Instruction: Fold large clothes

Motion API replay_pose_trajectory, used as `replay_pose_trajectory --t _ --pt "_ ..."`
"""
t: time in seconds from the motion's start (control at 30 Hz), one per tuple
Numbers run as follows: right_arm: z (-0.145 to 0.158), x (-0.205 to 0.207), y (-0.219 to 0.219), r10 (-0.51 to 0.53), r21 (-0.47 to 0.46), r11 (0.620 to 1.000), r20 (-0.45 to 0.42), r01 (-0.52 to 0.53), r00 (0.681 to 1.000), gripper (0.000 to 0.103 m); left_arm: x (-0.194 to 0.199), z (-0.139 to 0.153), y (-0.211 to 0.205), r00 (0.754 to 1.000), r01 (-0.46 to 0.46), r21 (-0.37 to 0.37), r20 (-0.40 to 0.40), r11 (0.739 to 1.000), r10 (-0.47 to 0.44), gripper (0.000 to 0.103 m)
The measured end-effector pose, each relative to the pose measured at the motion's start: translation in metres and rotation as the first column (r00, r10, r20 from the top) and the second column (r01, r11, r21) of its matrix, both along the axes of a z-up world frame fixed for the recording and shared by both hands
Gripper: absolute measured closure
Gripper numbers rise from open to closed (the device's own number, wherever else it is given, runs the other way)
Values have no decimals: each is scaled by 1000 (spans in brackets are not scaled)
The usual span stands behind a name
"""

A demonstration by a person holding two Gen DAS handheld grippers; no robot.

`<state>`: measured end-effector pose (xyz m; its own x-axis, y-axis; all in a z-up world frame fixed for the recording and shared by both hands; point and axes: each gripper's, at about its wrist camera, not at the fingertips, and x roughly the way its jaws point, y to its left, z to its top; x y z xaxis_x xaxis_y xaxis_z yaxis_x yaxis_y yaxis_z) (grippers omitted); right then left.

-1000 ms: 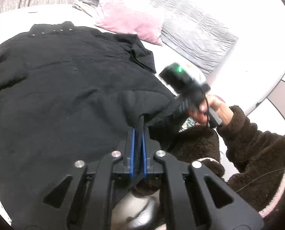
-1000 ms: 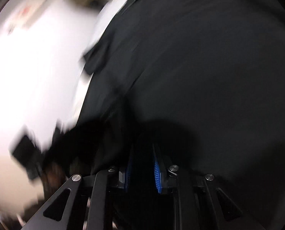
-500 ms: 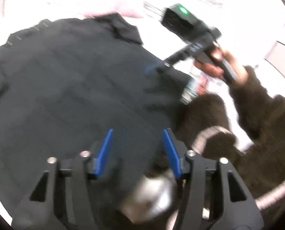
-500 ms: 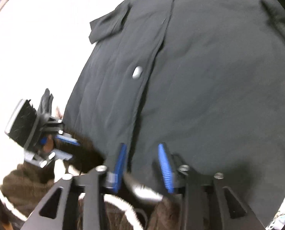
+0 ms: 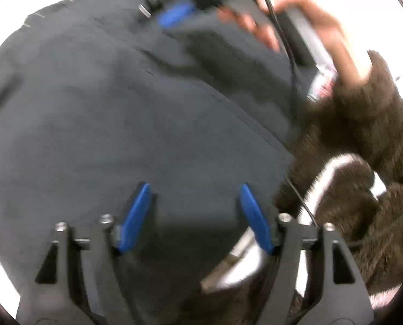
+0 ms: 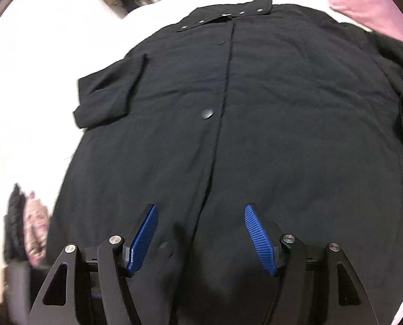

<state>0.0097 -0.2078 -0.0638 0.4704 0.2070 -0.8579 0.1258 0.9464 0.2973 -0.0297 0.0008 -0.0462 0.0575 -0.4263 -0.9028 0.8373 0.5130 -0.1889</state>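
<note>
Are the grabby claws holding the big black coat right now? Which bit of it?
No, nothing is held. The left gripper and the right gripper are both open above the black coat, which lies spread flat on the white bed.

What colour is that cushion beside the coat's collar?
Pink; the soft pink cushion beside the black coat shows best in the right wrist view.

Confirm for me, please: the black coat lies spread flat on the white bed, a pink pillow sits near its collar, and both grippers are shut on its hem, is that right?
Not quite. Both grippers are open, holding nothing: the left gripper in the left wrist view and the right gripper in the right wrist view have their jaws apart above the coat. The rest stands: it lies flat on the bed, with the pillow near its collar.
</note>
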Motion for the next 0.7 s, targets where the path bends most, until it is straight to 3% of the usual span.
replay_pose_trajectory --t 0.03,0.13,0.23,0.3,0.43,0.6,0.7 --pt "0 2 3 -7 -8 1000 17 7 1000 34 7 7 2 999 -32 2 38 999 32 19" --pt "7 10 4 -26 4 1000 59 26 998 34 42 27 8 971 -157 18 188 987 151 17" --pt "21 15 7 -67 -3 998 129 68 989 31 89 30 14 905 -287 56 342 956 252 14" --pt "28 17 9 -79 -69 993 188 93 979 30 113 21 18 870 -345 76 399 935 289 14" --pt "26 24 -1 -139 -33 988 220 150 966 28 165 0 19 844 -413 79 407 907 349 14" --pt "19 34 -17 -213 38 977 232 209 949 28 201 -43 -1 816 -442 116 464 889 345 14" --pt "19 40 -23 -228 80 973 239 215 944 28 227 -56 4 799 -476 78 455 876 394 15"
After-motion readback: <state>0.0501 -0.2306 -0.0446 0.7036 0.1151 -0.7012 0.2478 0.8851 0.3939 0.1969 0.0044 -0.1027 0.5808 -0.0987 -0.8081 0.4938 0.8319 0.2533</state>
